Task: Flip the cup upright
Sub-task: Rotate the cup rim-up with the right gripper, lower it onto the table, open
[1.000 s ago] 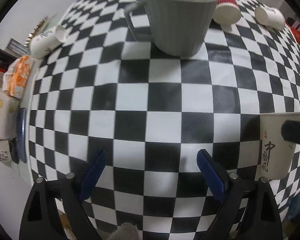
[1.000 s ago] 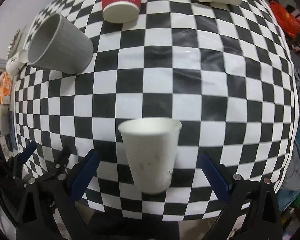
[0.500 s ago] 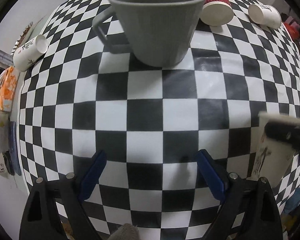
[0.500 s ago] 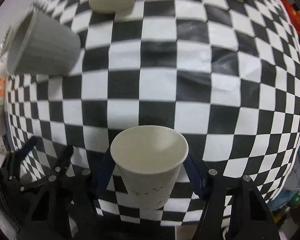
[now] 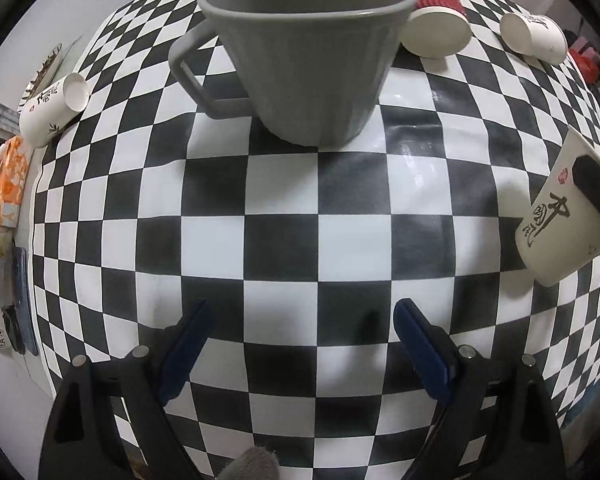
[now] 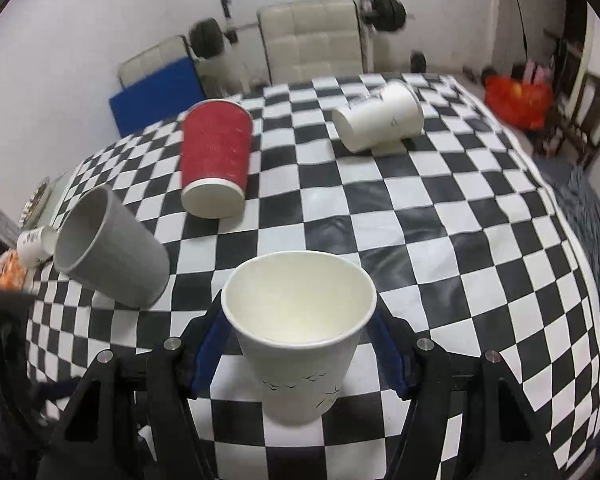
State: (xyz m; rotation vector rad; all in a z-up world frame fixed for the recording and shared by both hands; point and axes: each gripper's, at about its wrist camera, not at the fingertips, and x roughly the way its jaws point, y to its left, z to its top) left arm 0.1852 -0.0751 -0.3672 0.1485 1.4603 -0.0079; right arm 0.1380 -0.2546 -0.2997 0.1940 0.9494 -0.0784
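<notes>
At bottom centre of the right wrist frame I read the white paper cup (image 6: 300,332) mouth-up, axis near vertical, pinched between my right gripper (image 6: 298,354) pads; left gripper (image 5: 300,344) gapes empty.

White walls, cream tufted chair (image 6: 314,40), barbell (image 6: 384,10), blue mat (image 6: 158,94) beyond the checkered table (image 6: 440,208).

Paper cup (image 6: 300,332) upright on table (image 6: 460,240); mug (image 6: 108,248) left; two cups lying behind.
</notes>
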